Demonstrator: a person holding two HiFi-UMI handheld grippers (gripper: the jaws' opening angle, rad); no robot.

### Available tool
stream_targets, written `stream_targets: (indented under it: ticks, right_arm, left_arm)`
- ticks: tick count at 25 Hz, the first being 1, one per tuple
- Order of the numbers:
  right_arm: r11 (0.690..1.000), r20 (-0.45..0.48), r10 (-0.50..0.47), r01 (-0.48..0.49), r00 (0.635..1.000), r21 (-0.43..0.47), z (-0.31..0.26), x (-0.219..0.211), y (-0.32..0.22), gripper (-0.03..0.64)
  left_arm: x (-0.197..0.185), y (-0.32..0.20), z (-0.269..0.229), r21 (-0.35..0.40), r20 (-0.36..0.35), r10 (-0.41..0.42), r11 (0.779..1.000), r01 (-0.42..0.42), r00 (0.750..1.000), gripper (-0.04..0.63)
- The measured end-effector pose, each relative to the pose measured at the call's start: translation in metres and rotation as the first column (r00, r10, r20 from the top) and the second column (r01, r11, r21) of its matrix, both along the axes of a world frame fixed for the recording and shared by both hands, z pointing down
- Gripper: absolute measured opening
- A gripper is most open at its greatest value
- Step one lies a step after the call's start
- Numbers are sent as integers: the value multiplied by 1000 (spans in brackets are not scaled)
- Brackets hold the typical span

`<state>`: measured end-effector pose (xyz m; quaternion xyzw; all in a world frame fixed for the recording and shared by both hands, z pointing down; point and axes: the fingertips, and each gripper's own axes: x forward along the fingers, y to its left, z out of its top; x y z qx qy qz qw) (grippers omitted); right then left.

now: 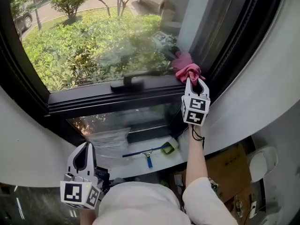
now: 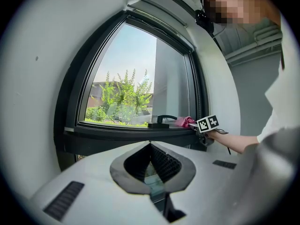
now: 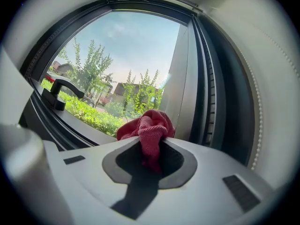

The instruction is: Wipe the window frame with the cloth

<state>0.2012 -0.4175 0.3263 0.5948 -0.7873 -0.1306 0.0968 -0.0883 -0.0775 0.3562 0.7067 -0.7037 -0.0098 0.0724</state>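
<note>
Cloth (image 1: 189,71) in right gripper (image 1: 195,81), arm (image 1: 197,156) stretched to window frame (image 1: 117,96)

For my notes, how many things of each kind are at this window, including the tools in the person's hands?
Hand-held grippers: 2, the left hand-held gripper and the right hand-held gripper
Pink cloth: 1
Black window handle: 1
Squeegee with a blue handle: 1
Total: 5

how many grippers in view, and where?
2. The right gripper is up at the window frame, at its right corner, shut on the pink cloth. The left gripper sits low at bottom left, shut and empty.
</note>
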Motion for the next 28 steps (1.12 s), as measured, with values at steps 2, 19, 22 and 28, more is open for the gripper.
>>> stream_targets:
  ticks: [2, 19, 22, 28]
  right_arm:
    - [1000, -1, -8, 8, 1000, -3, 0, -5, 2, 81]
    - [998, -8, -59, 58, 998, -15, 0, -42, 22, 81]
    - [998, -8, -62, 62, 998, -13, 0, -46, 24, 81]
    - [998, -12, -66, 66, 998, -8, 0, -54, 28, 81]
  left_arm:
    - [1, 0, 0, 1, -2, 6, 1000, -6, 1000, 8]
    - [-6, 4, 4, 2, -7, 33, 999, -33, 999, 8]
    - [-7, 4, 3, 5, -8, 35, 999, -35, 999, 8]
    - [-9, 6, 5, 5, -15, 32, 999, -32, 999, 8]
